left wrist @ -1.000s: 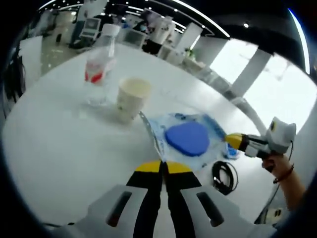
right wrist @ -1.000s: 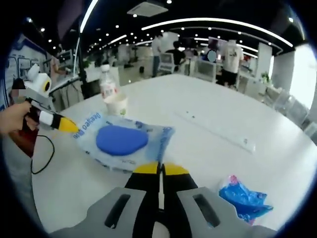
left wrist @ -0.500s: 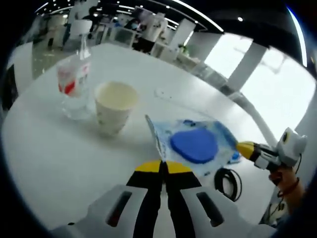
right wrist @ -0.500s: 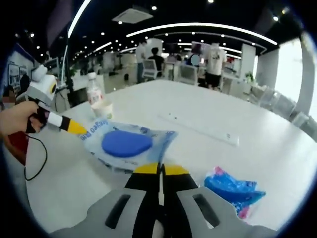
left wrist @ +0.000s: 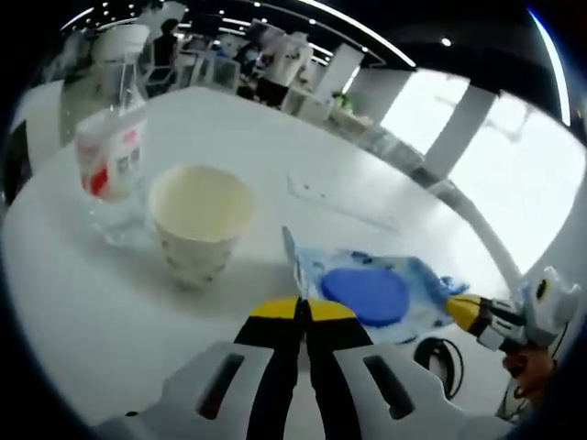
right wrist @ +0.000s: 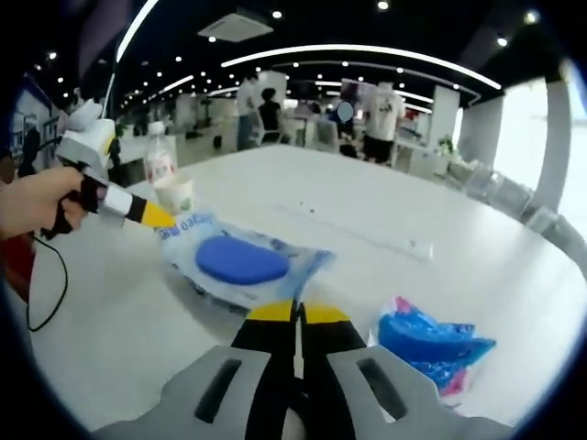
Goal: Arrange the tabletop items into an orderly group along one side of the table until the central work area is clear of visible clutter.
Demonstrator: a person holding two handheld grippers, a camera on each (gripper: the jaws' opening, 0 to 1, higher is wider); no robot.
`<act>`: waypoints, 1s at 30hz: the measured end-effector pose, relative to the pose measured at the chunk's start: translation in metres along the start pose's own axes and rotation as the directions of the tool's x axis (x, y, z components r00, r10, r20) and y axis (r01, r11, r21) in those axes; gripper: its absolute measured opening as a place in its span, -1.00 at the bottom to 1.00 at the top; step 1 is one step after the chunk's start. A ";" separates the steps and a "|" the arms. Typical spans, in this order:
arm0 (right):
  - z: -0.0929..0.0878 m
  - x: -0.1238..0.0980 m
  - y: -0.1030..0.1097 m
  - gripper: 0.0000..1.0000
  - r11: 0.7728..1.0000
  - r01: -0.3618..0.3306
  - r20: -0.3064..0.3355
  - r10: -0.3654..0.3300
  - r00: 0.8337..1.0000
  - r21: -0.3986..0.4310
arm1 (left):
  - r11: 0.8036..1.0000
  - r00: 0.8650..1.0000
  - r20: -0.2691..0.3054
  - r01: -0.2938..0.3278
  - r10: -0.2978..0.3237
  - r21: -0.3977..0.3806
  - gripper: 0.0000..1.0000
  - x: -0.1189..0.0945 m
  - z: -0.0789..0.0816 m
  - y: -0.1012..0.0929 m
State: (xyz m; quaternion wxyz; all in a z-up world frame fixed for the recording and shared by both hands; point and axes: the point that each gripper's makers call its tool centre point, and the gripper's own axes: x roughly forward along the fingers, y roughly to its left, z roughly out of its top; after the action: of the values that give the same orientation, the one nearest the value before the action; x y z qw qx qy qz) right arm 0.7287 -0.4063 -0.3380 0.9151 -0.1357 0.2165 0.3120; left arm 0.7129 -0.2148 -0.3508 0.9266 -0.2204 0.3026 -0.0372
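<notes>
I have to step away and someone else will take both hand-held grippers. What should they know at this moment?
Left hand-held gripper: jaws shut, clamping an edge of the clear plastic pouch with the blue oval pad.
Right hand-held gripper: jaws shut, apparently empty, near the pouch's opposite edge.
White paper cup stands beside the clear plastic water bottle with a red-and-white label.
Crumpled blue plastic wrapper lies apart on the white table; a black cable coil lies near the table's edge.
Done: cup and bottle grouped.
Left: bring pouch and wrapper beside them.
</notes>
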 end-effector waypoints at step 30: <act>-0.046 0.016 0.004 -0.90 0.998 -0.019 -0.109 0.027 0.994 0.067 | 0.995 0.996 0.045 -0.085 0.083 0.058 -0.98 0.016 -0.015 0.018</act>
State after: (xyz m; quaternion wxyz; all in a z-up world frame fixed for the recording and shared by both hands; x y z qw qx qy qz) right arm 0.7230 -0.4126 -0.3857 0.9020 -0.1201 0.2784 0.3073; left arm 0.7159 -0.2074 -0.3783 0.9397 -0.1802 0.2906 -0.0026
